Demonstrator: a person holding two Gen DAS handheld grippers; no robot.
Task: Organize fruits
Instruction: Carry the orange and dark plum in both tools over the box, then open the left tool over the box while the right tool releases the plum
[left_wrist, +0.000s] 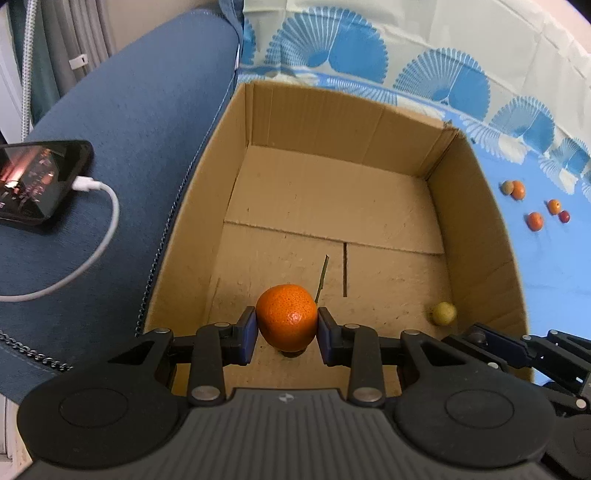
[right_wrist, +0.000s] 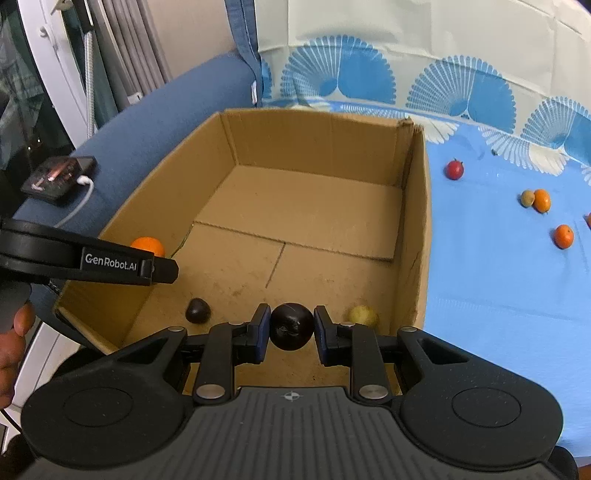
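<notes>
1. Left gripper (left_wrist: 287, 325): pads clamped on an orange mandarin (left_wrist: 287, 316), held over the near floor of the cardboard box (left_wrist: 476, 236); a thin twig (left_wrist: 321, 275) lies just behind it.
2. Right gripper (right_wrist: 291, 326): jaws closed on a dark plum (right_wrist: 291, 325), above the box's near edge.
3. Box floor: a second dark fruit (right_wrist: 198, 311) and a yellow-green fruit (right_wrist: 364, 315), well apart.
4. Blue tablecloth (right_wrist: 498, 295): a red fruit (right_wrist: 454, 169) and small mandarins (right_wrist: 564, 236) lie outside the box.
5. Blue cushion (left_wrist: 129, 122): a phone (left_wrist: 35, 181) on a white cable (left_wrist: 99, 221).

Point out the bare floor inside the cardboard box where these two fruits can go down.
Free: the cardboard box floor's far half, bordered by the back and side walls. Crowded: the near edge, where the dark fruit and yellow-green fruit lie by the right gripper.
</notes>
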